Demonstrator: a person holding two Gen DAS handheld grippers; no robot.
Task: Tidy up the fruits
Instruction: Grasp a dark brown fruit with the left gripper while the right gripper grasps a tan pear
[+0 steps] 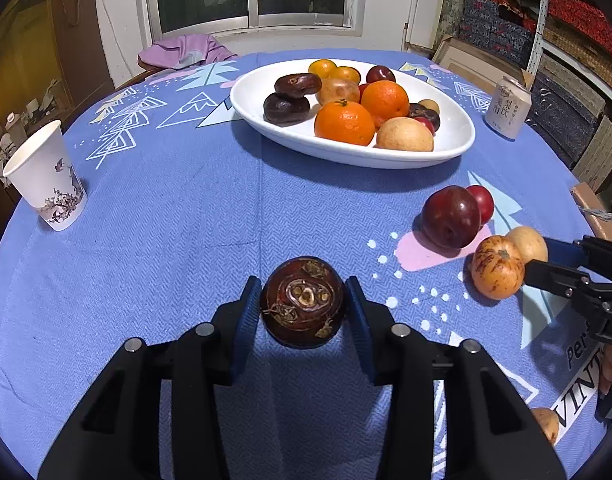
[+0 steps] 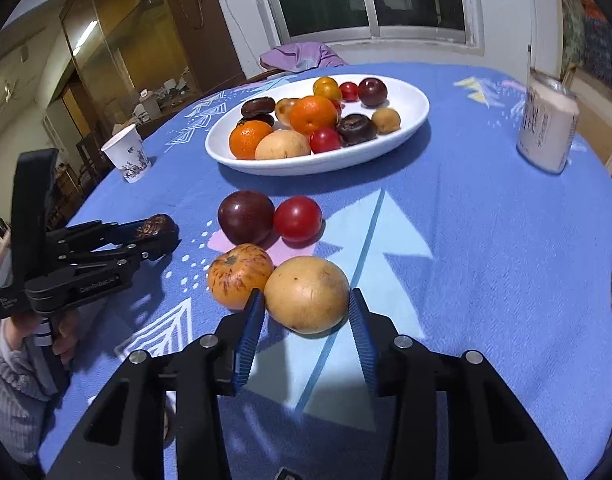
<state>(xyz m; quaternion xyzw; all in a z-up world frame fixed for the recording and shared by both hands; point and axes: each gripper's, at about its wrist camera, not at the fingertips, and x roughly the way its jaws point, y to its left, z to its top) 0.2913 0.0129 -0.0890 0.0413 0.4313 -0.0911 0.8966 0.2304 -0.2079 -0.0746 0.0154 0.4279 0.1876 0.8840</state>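
Both tongs sit low over the blue patterned tablecloth (image 1: 166, 220). On the left gripper (image 1: 304, 308), the two blue pads press on the sides of a dark brown, round water chestnut (image 1: 304, 302), which is clamped between them just above the cloth. On the right gripper (image 2: 306, 312), the pads flank a tan, pear-like fruit (image 2: 306, 294) that rests on the cloth; the jaws stand narrowed around it, the right pad at its skin and the left pad just beside it, but I cannot tell whether they truly press.

Touching that tan fruit on its left lies an orange, speckled fruit (image 2: 240, 274). Just beyond these two sit a dark purple plum (image 2: 246, 216) and a smaller red plum (image 2: 298, 218), side by side and touching. Farther back stands a white oval bowl (image 2: 409, 120) holding oranges, plums, brown water chestnuts and pale round fruits in a heap.

A paper cup (image 1: 46, 176) with an ink-style print stands upright near the cloth's left edge. A pale drink can (image 2: 547, 128) stands upright to the right of the bowl. In the right wrist view a hand in a grey knit sleeve (image 2: 10, 360) grips the left gripper's handle.
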